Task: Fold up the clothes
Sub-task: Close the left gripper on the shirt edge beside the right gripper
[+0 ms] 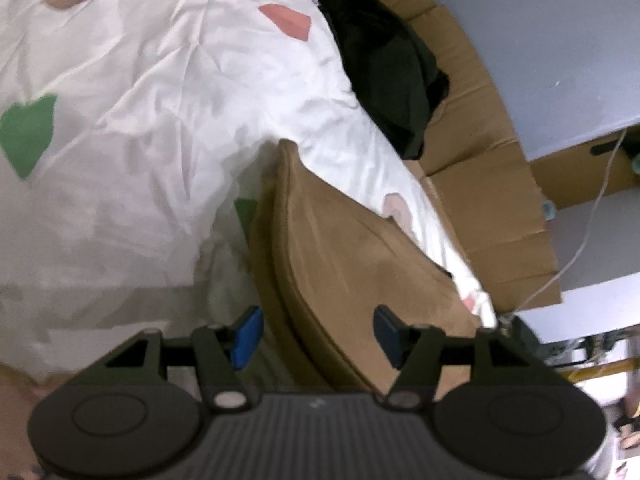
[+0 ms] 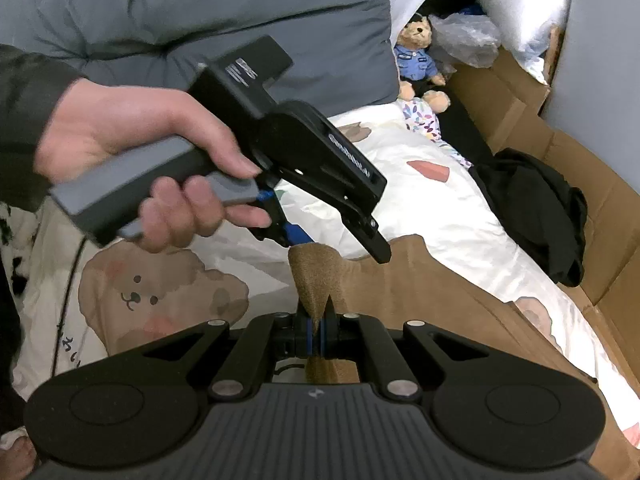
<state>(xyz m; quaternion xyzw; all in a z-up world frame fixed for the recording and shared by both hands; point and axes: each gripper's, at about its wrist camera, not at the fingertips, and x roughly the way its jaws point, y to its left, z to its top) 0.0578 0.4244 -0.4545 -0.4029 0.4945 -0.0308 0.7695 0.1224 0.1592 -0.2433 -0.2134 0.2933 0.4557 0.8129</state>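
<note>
1. The brown garment lay on the bed, over the white printed duvet, close to the bed's edge beside the cardboard boxes. In the left wrist view it showed a doubled, curved edge, so at least one layer appeared to lie over another.
2. The right tool was clamped narrow on a raised tab of the brown cloth; the fabric stood up in a small peak between its blue pads.
3. The left tool, held in the person's hand, had its fingers spread wide. It hovered just over the garment, one finger tip beside the raised peak; nothing was gripped in it.
4. Judgement: the step in hand looked like taking a second hold before carrying an edge across. Whether this fold was an early or a late one, the pictures did not settle.
5. To do it well, the open tool should probably close on the same edge, apart from the right hold, taking all layers.
6. Lifting both holds level would likely keep the edge taut and the crease straight.
7. Risk noted: the garment lay near the bed's edge, and a drag toward the boxes could slide it off. A dark garment lay on the boxes, apart.
</note>
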